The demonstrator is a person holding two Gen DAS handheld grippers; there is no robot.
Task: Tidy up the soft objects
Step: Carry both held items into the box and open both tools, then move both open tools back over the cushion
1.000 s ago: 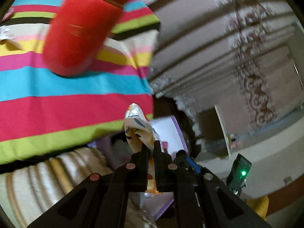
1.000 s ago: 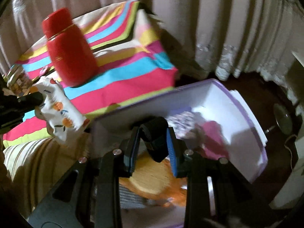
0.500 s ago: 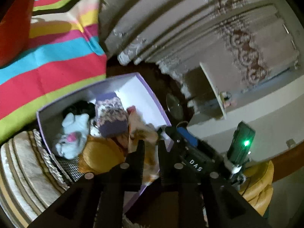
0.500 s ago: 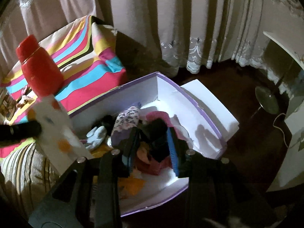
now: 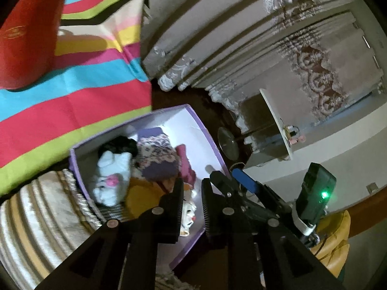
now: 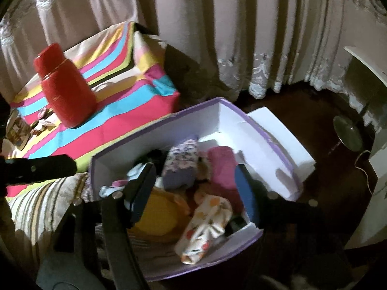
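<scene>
Hovering over one purple-edged box [image 6: 251,125], both pairs of tongs are spread and holding nothing: the left tongs [image 5: 192,193] show a narrow gap between their two black fingers, while the right tongs [image 6: 193,186] stand wide, blue pads well apart. Down inside the box, count the soft things: one white cloth with orange dots [image 6: 205,224] lying loose at the near end, one yellow piece [image 6: 159,215] beside it, one pink piece [image 6: 222,169], one purple patterned roll [image 6: 180,166], one white plush toy with a pink nose [image 5: 111,181], and one black item [image 5: 118,145] tucked at the far wall. From the left wrist view only a sliver of the dotted cloth shows between the fingers. Just beside the box, one striped worktop cloth [image 6: 116,120] carries a single red flask [image 6: 64,94], standing upright. A striped beige cushion [image 5: 36,217] touches the box's near corner, and one white lid [image 6: 280,137] lies on the floor against its far side. Curtains [image 6: 241,36] hang behind.
</scene>
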